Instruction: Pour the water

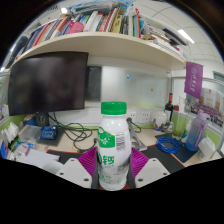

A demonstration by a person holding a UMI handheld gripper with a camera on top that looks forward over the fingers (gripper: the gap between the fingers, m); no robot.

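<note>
Looking like your claw [113,166] is clenched on the green-capped bottle [113,146], both pink pads [88,161] pressing it, cluttered surface [70,150] beyond.

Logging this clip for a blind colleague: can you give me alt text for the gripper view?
A white plastic bottle with a green cap and green label stands upright between the fingers of the gripper, whose pink pads flank it. Behind it is a cluttered desk with a dark monitor and a shelf of books overhead.
</note>
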